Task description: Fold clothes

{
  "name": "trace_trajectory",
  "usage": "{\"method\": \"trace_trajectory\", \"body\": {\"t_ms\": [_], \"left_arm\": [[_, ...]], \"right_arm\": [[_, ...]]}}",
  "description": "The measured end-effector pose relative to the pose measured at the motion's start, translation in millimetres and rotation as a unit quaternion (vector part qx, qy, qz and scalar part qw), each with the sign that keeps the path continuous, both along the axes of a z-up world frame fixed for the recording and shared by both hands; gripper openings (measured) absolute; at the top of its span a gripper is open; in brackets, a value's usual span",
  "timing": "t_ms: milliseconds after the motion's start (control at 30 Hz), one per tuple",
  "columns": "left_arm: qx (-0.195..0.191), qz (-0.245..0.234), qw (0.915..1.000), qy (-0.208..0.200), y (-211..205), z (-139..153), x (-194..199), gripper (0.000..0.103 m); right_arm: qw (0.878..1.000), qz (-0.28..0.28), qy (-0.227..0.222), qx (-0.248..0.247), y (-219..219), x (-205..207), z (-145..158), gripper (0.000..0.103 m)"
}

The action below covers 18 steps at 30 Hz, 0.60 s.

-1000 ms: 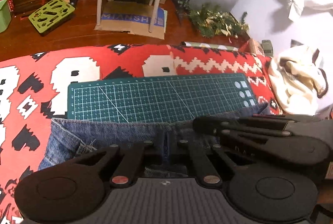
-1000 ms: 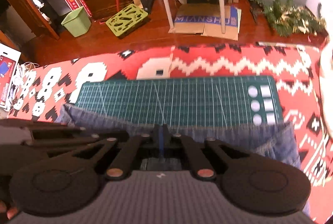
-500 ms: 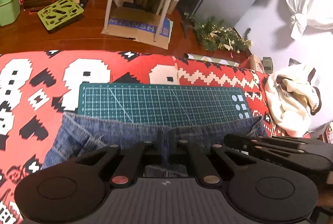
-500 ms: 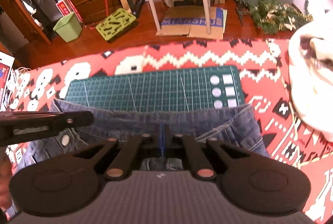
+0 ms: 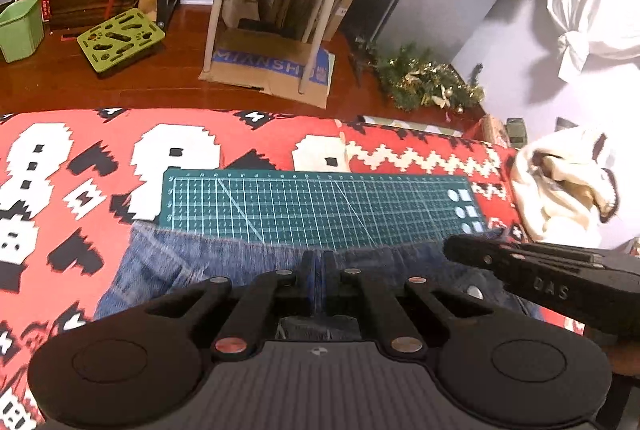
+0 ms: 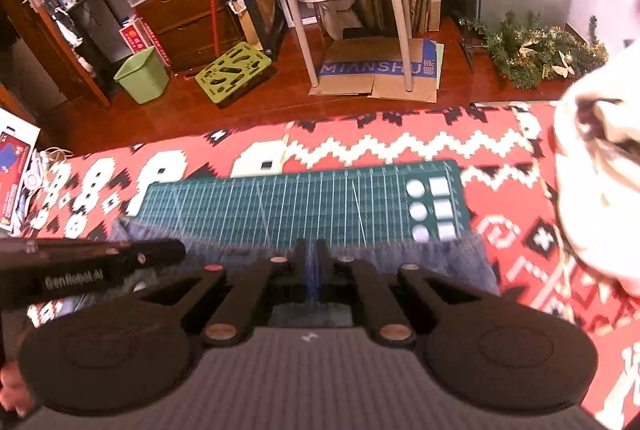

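Left gripper (image 5: 316,276) first: its two black fingers are pressed nearly together with a thin fold of blue denim pinched between them. The right gripper (image 6: 311,272) shows the same picture in its own view, fingers squeezed on a slim ridge of the same fabric. Both claws are clamped on the jeans (image 5: 188,270), side by side, the right one's black body poking into the left camera's view from the right edge, the left one's body crossing the right camera's view at lower left.

The jeans themselves: mid-blue, faded denim with a pale worn edge running across the far side, a little frayed at the left corner. A metal button shows near the right claw in the left view. The cloth is blurred in both views.

Position now. The denim spreads out to both sides of each claw and runs under the fingers, its far edge lying over the near strip of the green cutting mat (image 5: 320,206). Mat and jeans sit on the red, white and black patterned cloth (image 5: 80,170). Off to the right, well clear of the jeans, a cream garment (image 5: 564,186) sits in a heap.
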<state>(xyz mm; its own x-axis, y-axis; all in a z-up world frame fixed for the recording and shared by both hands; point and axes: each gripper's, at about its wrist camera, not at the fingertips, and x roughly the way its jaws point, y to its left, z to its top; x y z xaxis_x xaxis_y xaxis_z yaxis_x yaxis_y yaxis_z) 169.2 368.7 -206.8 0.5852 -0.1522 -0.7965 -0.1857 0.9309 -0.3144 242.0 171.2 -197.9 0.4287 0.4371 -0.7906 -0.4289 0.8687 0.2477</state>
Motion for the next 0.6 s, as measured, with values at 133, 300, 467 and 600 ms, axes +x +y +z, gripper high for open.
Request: {"method": "trace_trajectory", "body": {"t_ms": [133,300,467,600], "left_arm": [[-0.005,-0.005,1.0,0.005,-5.0,5.5,-31.9,0.002],[-0.001,-0.015,0.9998,0.011,-18.1,10.0,-76.8,0.002],[0.015,-0.011,0.9998,0.007,-37.6,15.6,-120.4,0.002],[0.015,0.007,0.9999,0.001,-54.8,15.0,-153.4,0.002]], "right_arm": [[1.0,-0.002,-0.003,-0.006,-21.4,-35.4,12.2,0.009],[1.0,-0.008,-0.013,-0.011,-44.5,-84.7,23.9,0.009],[1.0,-0.004,-0.009,-0.018,-62.8,-132.3,22.8,0.009],[1.0,0.01,-0.007,-0.016,-71.7,-163.5,15.1,0.009]]}}
